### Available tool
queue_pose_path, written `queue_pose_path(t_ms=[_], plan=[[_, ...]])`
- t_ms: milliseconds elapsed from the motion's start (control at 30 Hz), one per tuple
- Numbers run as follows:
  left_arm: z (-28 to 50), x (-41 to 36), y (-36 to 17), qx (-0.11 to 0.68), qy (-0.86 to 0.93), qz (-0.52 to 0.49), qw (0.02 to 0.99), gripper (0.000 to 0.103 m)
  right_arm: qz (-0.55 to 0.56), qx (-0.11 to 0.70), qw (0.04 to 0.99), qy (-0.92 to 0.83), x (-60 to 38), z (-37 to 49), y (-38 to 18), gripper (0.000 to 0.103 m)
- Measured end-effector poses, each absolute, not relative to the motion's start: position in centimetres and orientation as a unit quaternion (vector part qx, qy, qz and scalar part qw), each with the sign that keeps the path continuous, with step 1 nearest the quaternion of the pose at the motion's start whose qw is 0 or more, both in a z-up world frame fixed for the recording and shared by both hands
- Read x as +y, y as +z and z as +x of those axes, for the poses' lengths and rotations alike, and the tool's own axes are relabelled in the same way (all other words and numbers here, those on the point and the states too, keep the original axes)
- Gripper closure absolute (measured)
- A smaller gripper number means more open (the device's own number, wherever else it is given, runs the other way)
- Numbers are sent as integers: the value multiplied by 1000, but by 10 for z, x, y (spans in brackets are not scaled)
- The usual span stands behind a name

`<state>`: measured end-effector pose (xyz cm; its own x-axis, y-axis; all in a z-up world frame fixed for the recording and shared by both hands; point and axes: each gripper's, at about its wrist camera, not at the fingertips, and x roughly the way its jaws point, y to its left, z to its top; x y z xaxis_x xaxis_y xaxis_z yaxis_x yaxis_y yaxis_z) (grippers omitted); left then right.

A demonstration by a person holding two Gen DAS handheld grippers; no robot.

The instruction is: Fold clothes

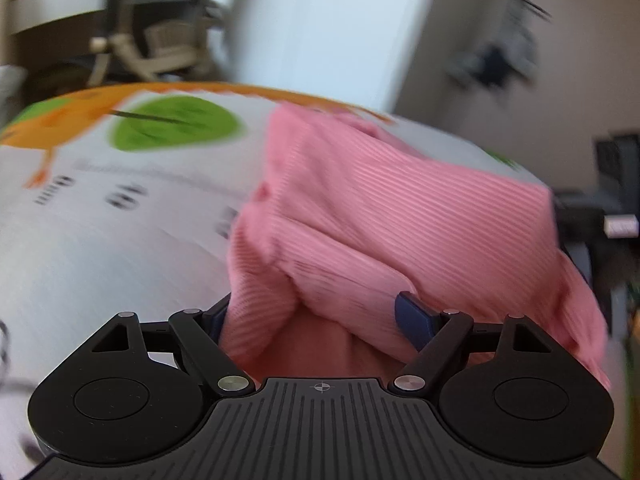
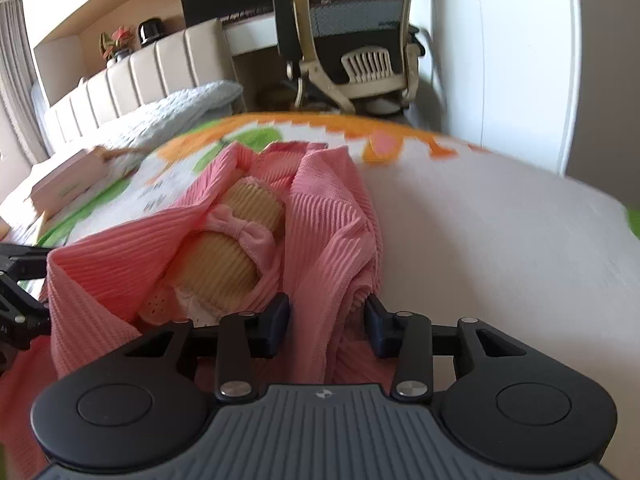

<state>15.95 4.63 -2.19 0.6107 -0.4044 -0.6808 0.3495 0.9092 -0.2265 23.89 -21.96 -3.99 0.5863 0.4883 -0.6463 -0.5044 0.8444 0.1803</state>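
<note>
A pink ribbed garment (image 1: 400, 208) lies bunched on a white sheet printed with orange and green shapes (image 1: 100, 240). My left gripper (image 1: 316, 316) is shut on a thick fold of it, which fills the gap between the blue pads. In the right wrist view the same pink garment (image 2: 320, 208) shows a yellow ribbed front with a pink bow (image 2: 240, 232). My right gripper (image 2: 327, 320) is shut on a fold at the garment's near right edge. The left gripper (image 2: 16, 300) appears at the far left, against the garment's other edge. The left wrist view is motion-blurred.
An office chair (image 2: 352, 32) stands past the sheet's far edge (image 2: 320, 120), by a white wardrobe (image 2: 500, 60). A padded headboard (image 2: 140, 68), a grey blanket (image 2: 172, 112) and a flat box (image 2: 68, 184) are at the left. Bare sheet (image 2: 480, 240) spreads to the right.
</note>
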Motion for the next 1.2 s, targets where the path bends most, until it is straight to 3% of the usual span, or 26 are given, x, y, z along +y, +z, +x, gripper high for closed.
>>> queue_pose_path(t_ms=[133,267,300,367,467,500,533,567,667,767,867,967,1067,1100,1133,1200], plan=[[119,28,-25,400,-238,-11,885,2,-39,362,894,260,-256,181,-33,64],[110,18,-29,404,-211,11,890,0,-69,336,905,253,-278,135,-11,61],[111,15,-30,406,-206,18,890,0,-71,328,905,261,-282,126,-3,57],[111,6,-30,411,-202,41,888,0,-73,329,893,298,-283,112,13,26],[109,7,-20,409,-193,47,891,0,-49,356,872,332,-278,100,15,23],[107,9,-14,405,-188,43,894,0,-37,376,862,338,-275,99,8,24],[105,12,-9,401,-183,38,897,0,-27,394,853,342,-273,98,0,38],[102,14,-3,397,-178,34,900,0,-28,406,847,342,-271,97,-9,68],[80,8,28,355,-193,62,913,0,-16,408,850,333,-279,99,-13,92],[67,-17,47,332,-249,64,908,0,-27,325,906,270,-305,114,20,93],[65,-56,39,337,-281,72,896,0,-142,201,964,105,-321,135,39,93],[66,-90,19,343,-282,108,889,0,-210,175,962,3,-333,166,29,91],[60,-109,5,319,-260,160,897,0,-115,239,964,11,-357,194,17,89],[58,-111,3,305,-254,177,901,9,-103,243,964,14,-359,194,13,87],[59,-109,5,295,-252,191,902,50,-94,246,964,18,-360,194,10,82],[64,-100,12,283,-250,203,904,89,-88,244,965,26,-359,191,5,76]])
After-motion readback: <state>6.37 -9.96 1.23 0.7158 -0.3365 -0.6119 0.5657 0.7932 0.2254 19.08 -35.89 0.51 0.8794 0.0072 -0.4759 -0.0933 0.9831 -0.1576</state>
